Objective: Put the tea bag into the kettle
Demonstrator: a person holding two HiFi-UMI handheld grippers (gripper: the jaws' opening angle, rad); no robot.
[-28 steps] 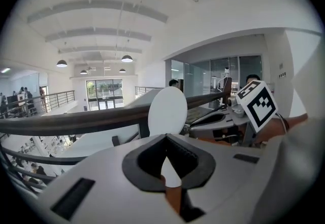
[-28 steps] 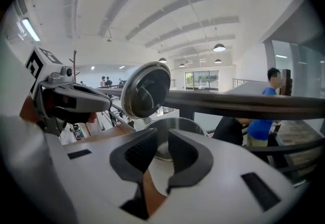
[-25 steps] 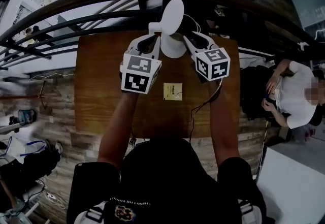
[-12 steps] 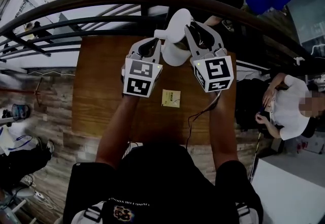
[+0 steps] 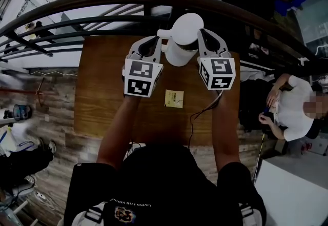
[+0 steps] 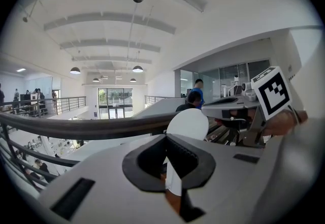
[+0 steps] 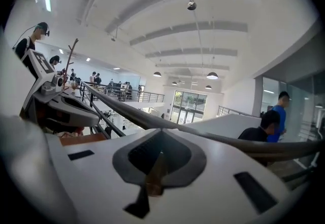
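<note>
Well, here is what shows.
Table: a brown wooden table (image 5: 102, 91) stands next to a dark curved rail (image 5: 102, 2).
Kettle: a white kettle (image 5: 179, 55) stands at the far edge of the table, between the two grippers.
Lid: the round white lid (image 5: 187, 25) is tipped up and stands open above the kettle's body. In the left gripper view it shows as a white disc just past the jaw tips.
Tea bag: the small yellow tea bag (image 5: 174, 98) lies flat on the table. It is on the near side of the kettle, apart from it, and no gripper touches it.
Left gripper: the left gripper (image 5: 157, 40) is at the kettle's left side. Its jaws are pressed together on a thin white part of the kettle, and a white strip shows between the pads in its own view.
Right gripper: the right gripper (image 5: 201, 34) is at the kettle's right side, close to the lid. Its jaws have just been closing and now sit together, with nothing between them. Only a thin brown sliver shows through the gap.
Arms: the person's two bare arms (image 5: 120, 127) reach out over the table, one on each side of the tea bag.
</note>
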